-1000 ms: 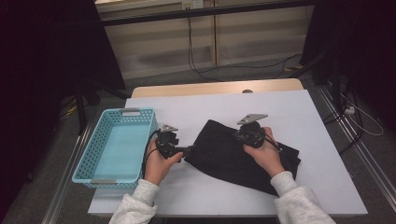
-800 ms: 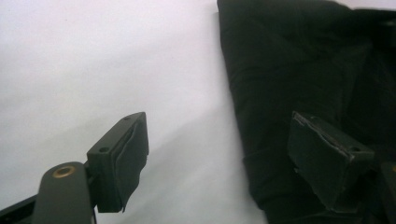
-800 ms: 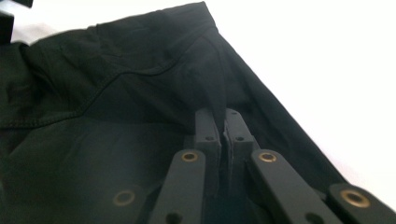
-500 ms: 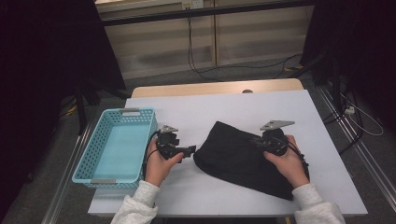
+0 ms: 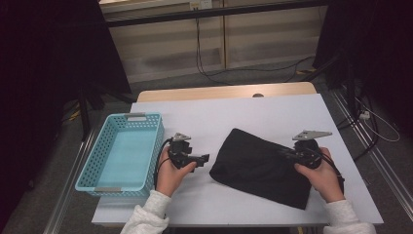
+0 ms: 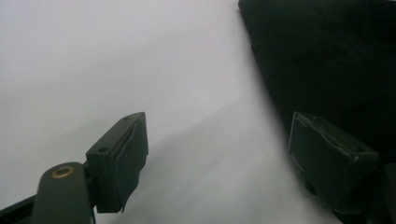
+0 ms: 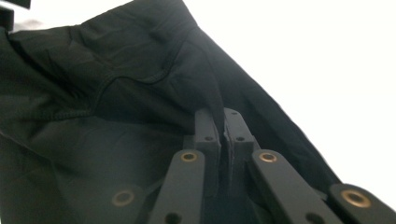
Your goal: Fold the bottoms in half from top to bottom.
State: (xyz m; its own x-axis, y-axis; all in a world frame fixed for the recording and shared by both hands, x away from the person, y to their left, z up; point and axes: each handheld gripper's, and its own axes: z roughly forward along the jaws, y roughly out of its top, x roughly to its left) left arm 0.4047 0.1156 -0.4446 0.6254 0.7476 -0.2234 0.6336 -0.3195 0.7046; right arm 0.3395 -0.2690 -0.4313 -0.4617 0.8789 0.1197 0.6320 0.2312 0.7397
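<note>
A black garment (image 5: 263, 165) lies folded on the white table (image 5: 234, 122), right of centre. My right gripper (image 5: 286, 154) is shut on a pinch of the cloth near its right end; in the right gripper view the jaws press together on a ridge of the black garment (image 7: 140, 93). My left gripper (image 5: 203, 158) rests on the table just left of the garment, pointing toward it. Its jaws stand open with bare table between them, and the edge of the black garment (image 6: 327, 60) lies close beside one jaw.
A light blue plastic basket (image 5: 122, 151) stands empty at the table's left edge. Bare table surface extends behind the garment. Cables (image 5: 214, 73) run across the floor beyond the table.
My right gripper has moved rightward with the cloth pinched in it, dragging the garment's top layer across to the right. The left gripper has stayed in place.
</note>
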